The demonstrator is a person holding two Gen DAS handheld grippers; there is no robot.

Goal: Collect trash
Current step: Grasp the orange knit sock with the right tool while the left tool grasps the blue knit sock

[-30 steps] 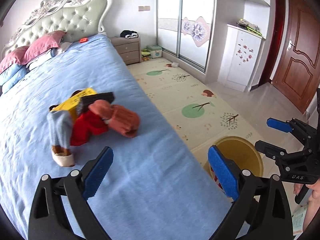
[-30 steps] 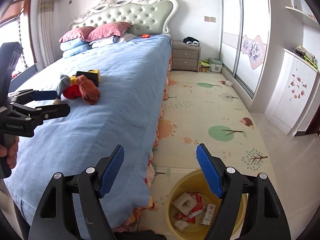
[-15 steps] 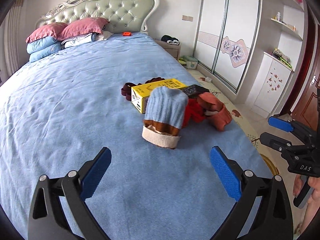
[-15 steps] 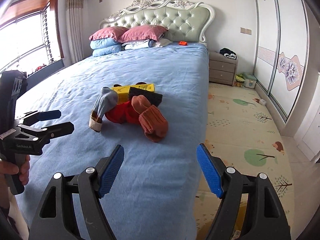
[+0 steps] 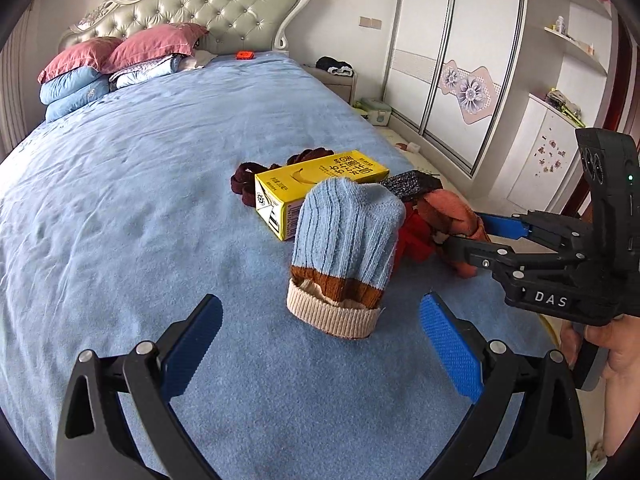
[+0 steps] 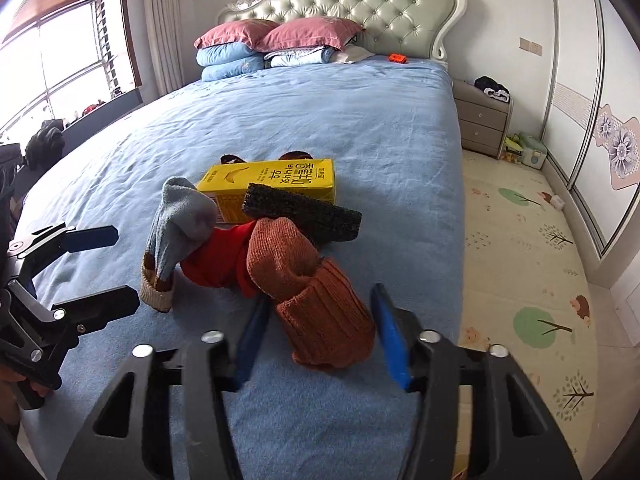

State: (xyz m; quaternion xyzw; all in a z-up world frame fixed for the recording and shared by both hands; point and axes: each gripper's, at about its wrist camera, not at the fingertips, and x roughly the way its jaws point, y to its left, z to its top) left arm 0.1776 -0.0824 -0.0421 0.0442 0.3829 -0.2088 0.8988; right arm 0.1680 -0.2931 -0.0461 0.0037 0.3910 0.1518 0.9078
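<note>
A yellow milk carton [image 5: 320, 192] lies on the blue bed [image 5: 140, 208] among socks; it also shows in the right wrist view [image 6: 272, 180]. A light blue sock [image 5: 346, 252] stands just beyond my open, empty left gripper [image 5: 320, 340]. My right gripper [image 6: 320, 332] is open with its fingers on either side of the orange sock [image 6: 320, 304]. It also shows in the left wrist view [image 5: 476, 236] next to the orange sock [image 5: 448, 212]. A red sock [image 6: 224, 256] and a black sock [image 6: 304, 212] lie against the carton.
Dark brown socks [image 5: 248, 180] lie behind the carton. Pillows [image 6: 272, 44] and a small orange object [image 6: 398, 57] are at the headboard. A nightstand [image 6: 484, 124], a patterned floor mat [image 6: 528, 248] and sliding wardrobe doors [image 5: 452, 64] are to the right of the bed.
Both grippers have swung from the floor bin toward the pile on the bed and come closer. The right gripper's fingers now straddle the orange sock and stand narrower than before.
</note>
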